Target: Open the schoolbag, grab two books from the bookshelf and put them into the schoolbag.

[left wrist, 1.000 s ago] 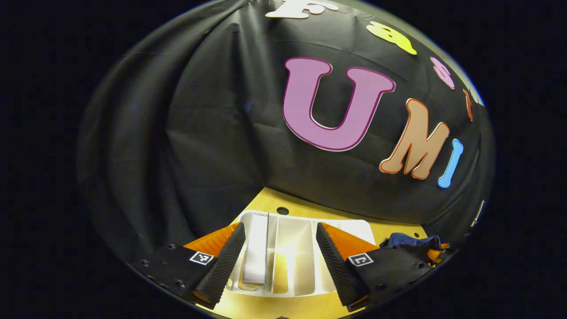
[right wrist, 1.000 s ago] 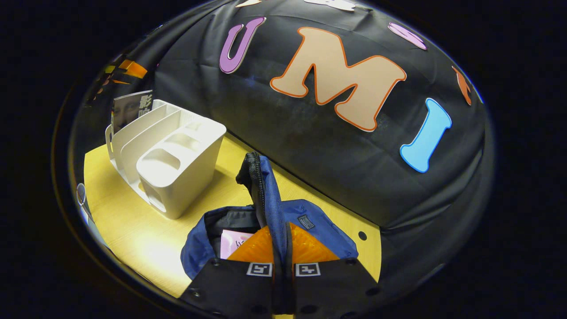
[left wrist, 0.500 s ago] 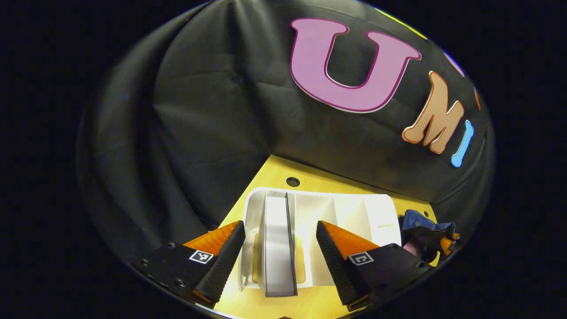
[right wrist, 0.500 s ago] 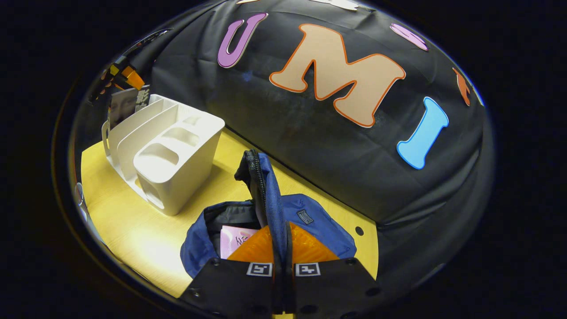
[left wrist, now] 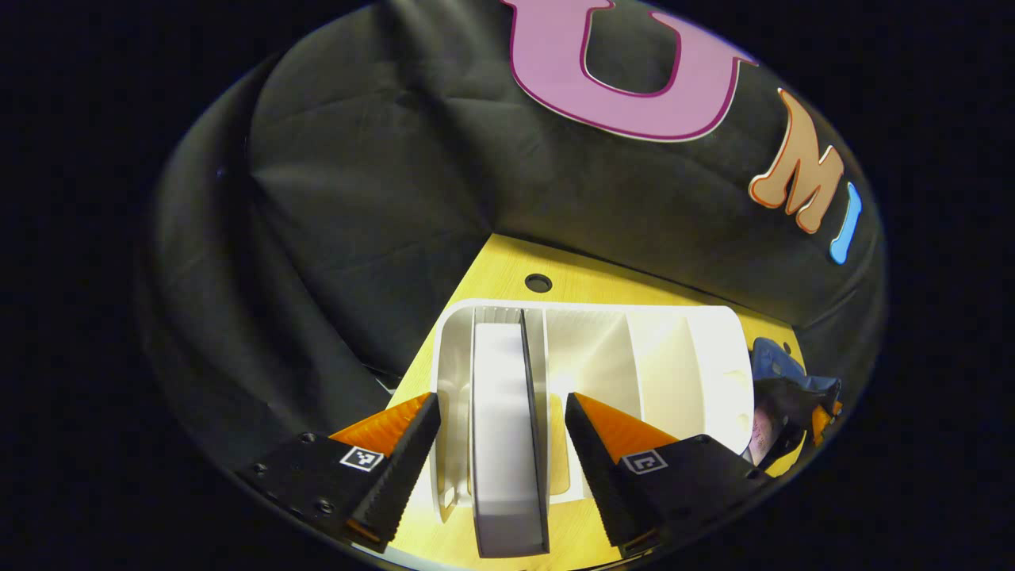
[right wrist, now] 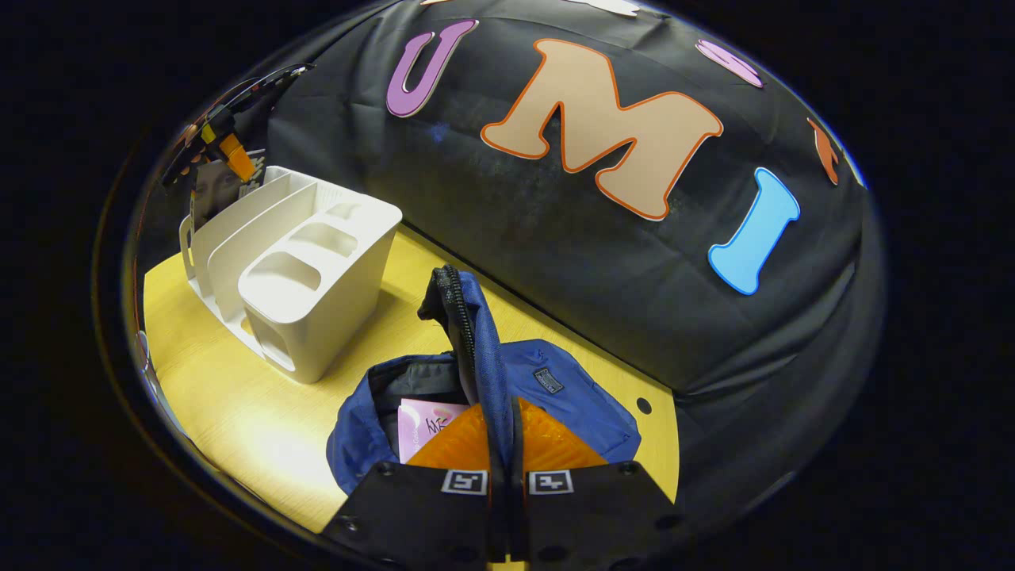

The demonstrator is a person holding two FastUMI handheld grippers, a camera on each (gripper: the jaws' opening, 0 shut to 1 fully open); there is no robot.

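Holding the blue fabric schoolbag (right wrist: 507, 381) open by its zippered flap, the right tongs (right wrist: 507, 444) stay clamped at lower centre; one pink book (right wrist: 424, 424) lies inside. Second book remains: the left tongs (left wrist: 501, 444), jaws spread, straddle the grey-edged book (left wrist: 507, 428) upright in the white plastic bookshelf (left wrist: 674, 357) on the yellow desk (left wrist: 507, 277).

Left tongs (left wrist: 499, 460) descended, now straddling book (left wrist: 507, 444).
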